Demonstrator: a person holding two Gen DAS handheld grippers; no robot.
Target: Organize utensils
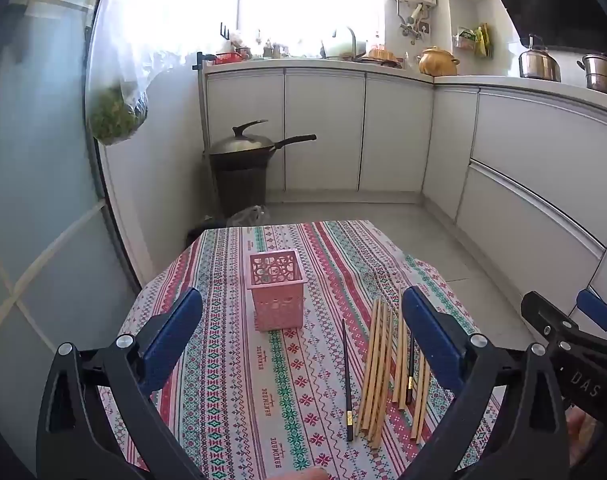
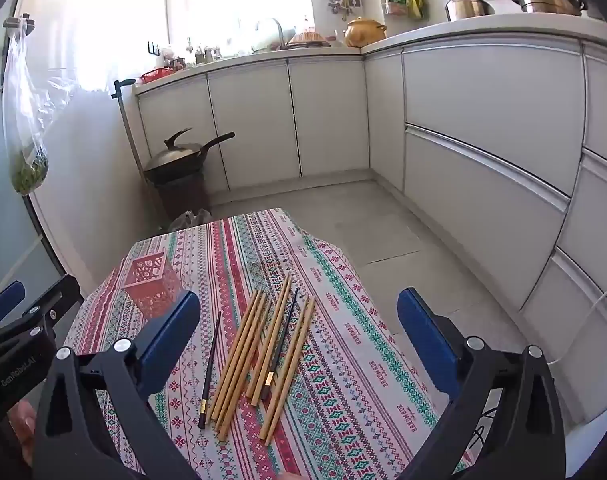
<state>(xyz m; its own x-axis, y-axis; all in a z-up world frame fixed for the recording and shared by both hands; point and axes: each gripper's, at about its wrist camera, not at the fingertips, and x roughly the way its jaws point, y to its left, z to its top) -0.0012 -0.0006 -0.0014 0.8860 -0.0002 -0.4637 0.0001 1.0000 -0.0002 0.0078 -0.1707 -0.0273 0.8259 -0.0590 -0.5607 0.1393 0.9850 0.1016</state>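
A pink lattice utensil holder (image 1: 277, 294) stands upright and empty on the patterned tablecloth; it also shows in the right wrist view (image 2: 153, 282). Several bamboo chopsticks (image 1: 377, 372) lie loose to its right with two black chopsticks (image 1: 347, 384) among them; the bamboo chopsticks (image 2: 243, 360) and a black one (image 2: 209, 372) show in the right wrist view. My left gripper (image 1: 303, 328) is open and empty above the near table. My right gripper (image 2: 299, 332) is open and empty above the chopsticks; it shows at the right edge of the left view (image 1: 563, 320).
The small table (image 1: 231, 360) has drops on every side. A black bin with a lidded wok (image 1: 247, 160) stands behind it on the floor. White cabinets (image 2: 483, 140) run along the back and right. A bag of greens (image 1: 117, 112) hangs at left.
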